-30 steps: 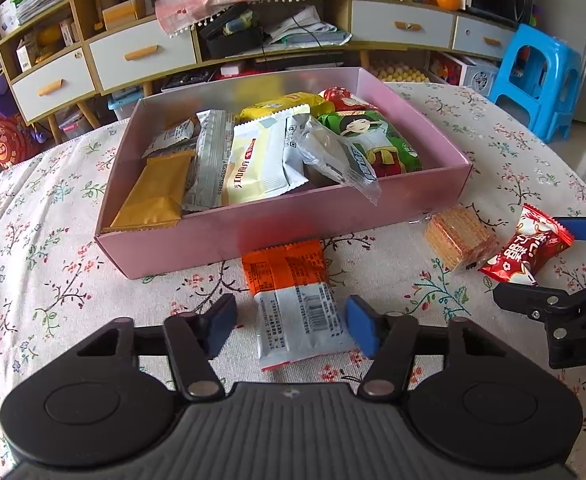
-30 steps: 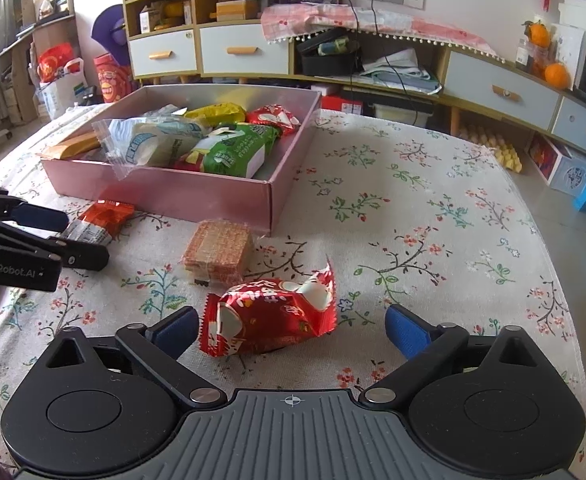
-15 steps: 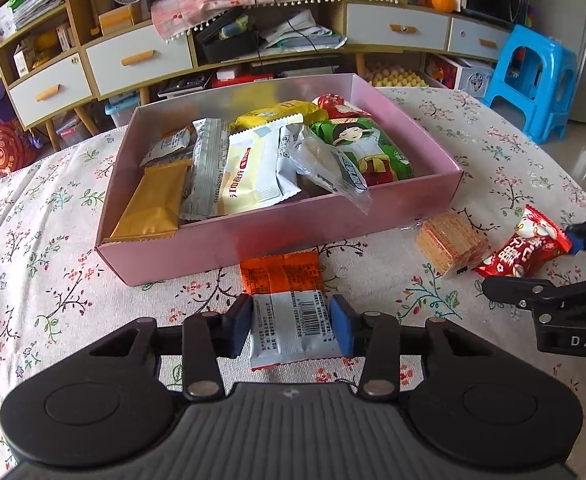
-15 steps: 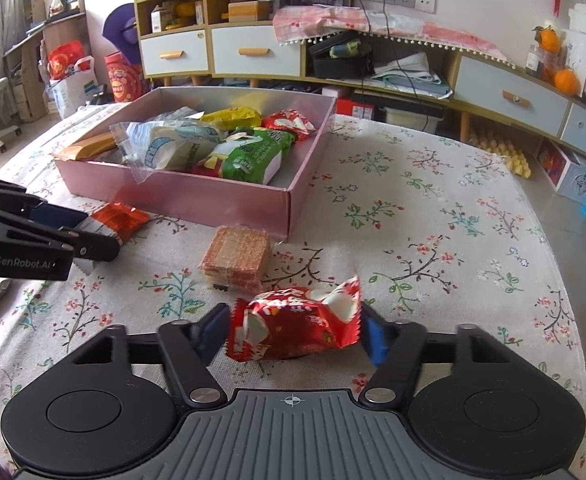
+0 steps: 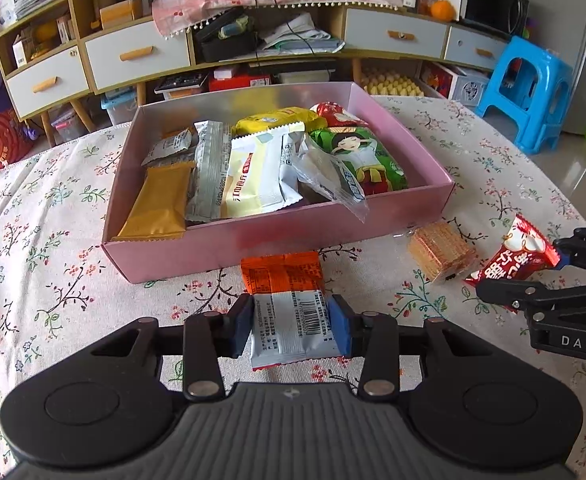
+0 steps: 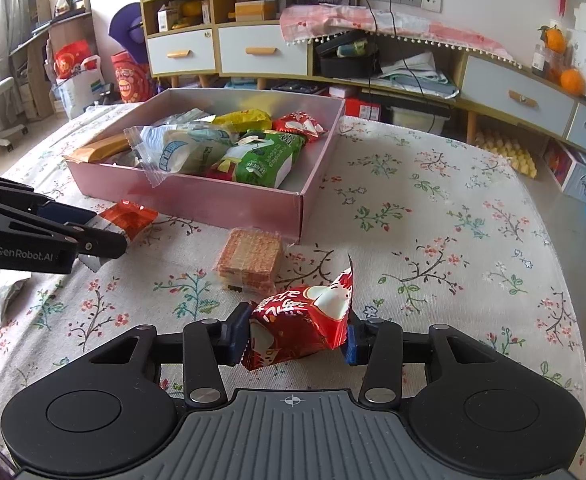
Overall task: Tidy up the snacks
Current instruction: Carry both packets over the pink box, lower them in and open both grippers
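Observation:
My left gripper [image 5: 291,326] is shut on an orange and white snack packet [image 5: 289,304] just in front of the pink box [image 5: 277,240]. My right gripper [image 6: 295,334] is shut on a red snack bag [image 6: 301,324] and holds it off the cloth. The pink box [image 6: 229,200] holds several packets: gold, silver, cream, yellow, green and red. A clear-wrapped wafer block [image 6: 251,262] lies on the tablecloth between the grippers, near the box's front right corner; it also shows in the left wrist view [image 5: 441,250].
The round table wears a floral cloth [image 6: 433,216]. A crumpled silver wrapper [image 6: 1,298] lies at the left edge. Cabinets with drawers [image 5: 137,54] stand behind, and a blue stool [image 5: 529,88] at the far right.
Both grippers went from open to shut, the left on the orange and white packet and the right on the red bag. The red bag has risen off the cloth.

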Demonstrator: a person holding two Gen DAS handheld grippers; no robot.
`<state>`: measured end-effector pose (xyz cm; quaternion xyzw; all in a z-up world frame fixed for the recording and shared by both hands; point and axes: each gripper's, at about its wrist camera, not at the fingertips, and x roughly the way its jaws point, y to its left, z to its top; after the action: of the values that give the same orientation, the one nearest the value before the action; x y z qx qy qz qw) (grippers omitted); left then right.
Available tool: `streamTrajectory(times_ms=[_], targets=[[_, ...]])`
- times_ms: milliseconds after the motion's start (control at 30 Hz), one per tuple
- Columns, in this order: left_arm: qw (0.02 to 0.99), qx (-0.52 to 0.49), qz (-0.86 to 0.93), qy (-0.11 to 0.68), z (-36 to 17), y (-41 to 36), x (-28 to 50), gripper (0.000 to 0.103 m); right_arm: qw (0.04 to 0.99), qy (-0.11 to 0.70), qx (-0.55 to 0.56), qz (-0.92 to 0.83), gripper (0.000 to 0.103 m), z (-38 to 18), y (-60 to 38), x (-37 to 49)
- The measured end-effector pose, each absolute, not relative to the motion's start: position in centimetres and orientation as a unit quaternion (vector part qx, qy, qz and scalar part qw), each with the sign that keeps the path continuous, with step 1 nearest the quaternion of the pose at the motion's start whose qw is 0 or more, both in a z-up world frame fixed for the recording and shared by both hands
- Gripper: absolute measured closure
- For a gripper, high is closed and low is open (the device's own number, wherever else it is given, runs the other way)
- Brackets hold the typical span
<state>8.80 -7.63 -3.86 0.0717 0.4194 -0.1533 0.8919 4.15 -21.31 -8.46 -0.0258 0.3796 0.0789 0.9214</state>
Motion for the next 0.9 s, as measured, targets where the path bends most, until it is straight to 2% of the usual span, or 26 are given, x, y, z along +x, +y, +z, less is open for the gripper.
streamTrajectory(times_ms=[900], targets=[[0.911,-0.015,-0.172,0.375,0.3,-3.4,8.6,0.065,0.938,0.333,0.055,0.081,0.060,-3.5,-20.8,6.1]])
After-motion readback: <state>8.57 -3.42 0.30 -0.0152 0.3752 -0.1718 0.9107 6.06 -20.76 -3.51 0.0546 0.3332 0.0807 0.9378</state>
